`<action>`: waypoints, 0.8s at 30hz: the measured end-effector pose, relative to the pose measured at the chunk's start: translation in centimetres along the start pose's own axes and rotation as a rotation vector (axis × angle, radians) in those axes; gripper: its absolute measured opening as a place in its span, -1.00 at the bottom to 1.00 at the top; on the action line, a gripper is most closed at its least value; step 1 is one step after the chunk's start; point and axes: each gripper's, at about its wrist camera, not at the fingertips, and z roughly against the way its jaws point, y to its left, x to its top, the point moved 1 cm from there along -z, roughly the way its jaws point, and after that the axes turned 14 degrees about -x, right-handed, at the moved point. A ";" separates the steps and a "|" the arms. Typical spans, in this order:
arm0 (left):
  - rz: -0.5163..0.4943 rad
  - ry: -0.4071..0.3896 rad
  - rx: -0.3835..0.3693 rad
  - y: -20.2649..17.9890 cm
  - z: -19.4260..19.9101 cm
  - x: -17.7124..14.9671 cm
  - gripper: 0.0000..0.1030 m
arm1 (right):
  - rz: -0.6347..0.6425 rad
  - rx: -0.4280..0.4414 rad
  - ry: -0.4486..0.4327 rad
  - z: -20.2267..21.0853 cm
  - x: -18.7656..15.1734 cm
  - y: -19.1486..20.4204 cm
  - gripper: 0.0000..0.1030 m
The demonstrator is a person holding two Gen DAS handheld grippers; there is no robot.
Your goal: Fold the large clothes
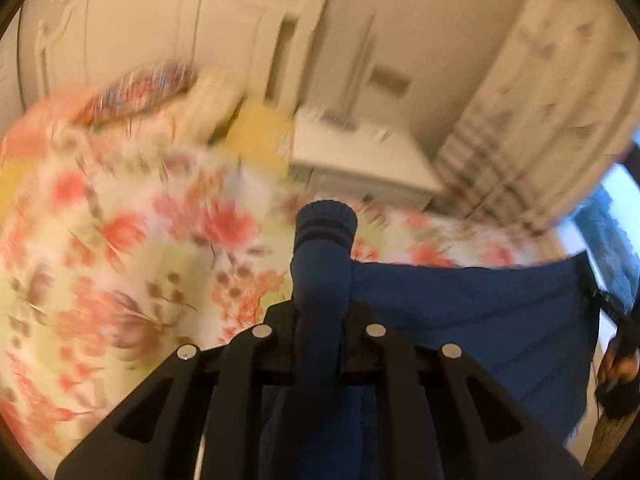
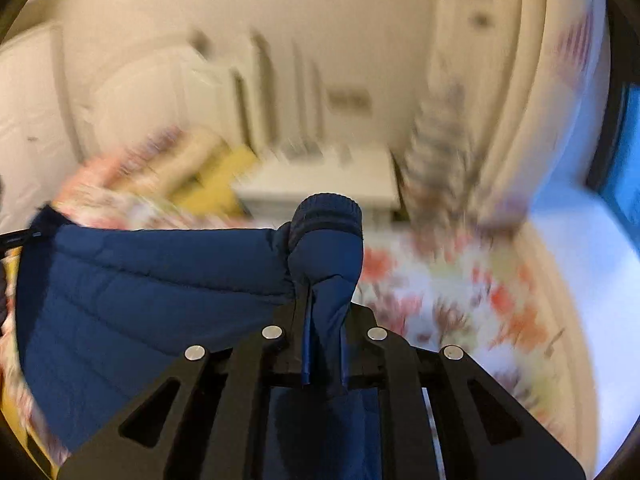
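**A:** Where do the jaws stand?

**B:** Both are clamped on cloth. The left gripper (image 1: pixel 322 316) pinches one sleeve of a navy quilted jacket (image 1: pixel 472 312), its ribbed cuff (image 1: pixel 326 220) poking out beyond the fingers. The right gripper (image 2: pixel 326 316) pinches the other sleeve, with that ribbed cuff (image 2: pixel 328 212) likewise standing clear of the tips.

**A:** And the jacket itself?

**B:** It hangs between the two grippers, its quilted body stretched in a broad panel from one sleeve to the other, above a bed with a floral cover (image 1: pixel 120 248). In the left wrist view a hand (image 1: pixel 618 368) shows at the far edge of the panel. How much of the jacket touches the bed cannot be told.

**A:** How far along is the folding?

**B:** Early, by my reading. The sleeves are gripped and the garment is spread; no fold shows yet. Laying it flat, bringing the sleeves in and doubling the body all appear to remain.

**A:** Anything else in the frame?

**B:** A white nightstand (image 1: pixel 360 160) beyond the bed, and heavy blur throughout.
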 end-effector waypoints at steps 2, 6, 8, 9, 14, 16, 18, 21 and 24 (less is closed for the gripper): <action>0.012 0.057 0.083 1.3 -4.4 -2.0 -0.74 | -0.011 -0.012 0.086 -4.0 -2.2 0.7 -0.76; 0.026 0.046 0.087 2.8 -6.1 -4.8 -0.49 | -0.026 -0.007 0.072 -4.8 -4.3 0.8 -0.74; 0.045 0.046 0.092 3.5 -5.8 -4.7 -0.21 | -0.015 -0.012 0.076 -4.9 -4.1 0.7 -0.73; 0.058 0.044 0.107 3.8 -5.8 -4.6 0.06 | -0.026 -0.008 0.082 -5.0 -4.1 0.5 -0.72; 0.073 -0.082 0.111 3.4 -2.8 -4.3 0.51 | -0.125 0.012 0.110 -4.2 -3.9 -1.1 -0.60; 0.012 -0.133 0.124 1.7 -1.3 -3.9 0.64 | -0.174 0.010 0.065 -2.1 -3.4 -1.8 -0.58; -0.089 -0.152 0.137 -1.2 -0.3 -3.4 0.75 | -0.161 0.003 0.012 -0.3 -2.6 -1.0 -0.51; -0.213 -0.131 0.171 -5.8 -1.2 -3.0 0.83 | -0.069 0.008 -0.062 1.8 -1.3 3.1 0.19; -0.310 -0.107 0.199 -9.9 -3.5 -3.3 0.83 | 0.071 0.040 -0.192 3.8 -0.7 8.3 0.59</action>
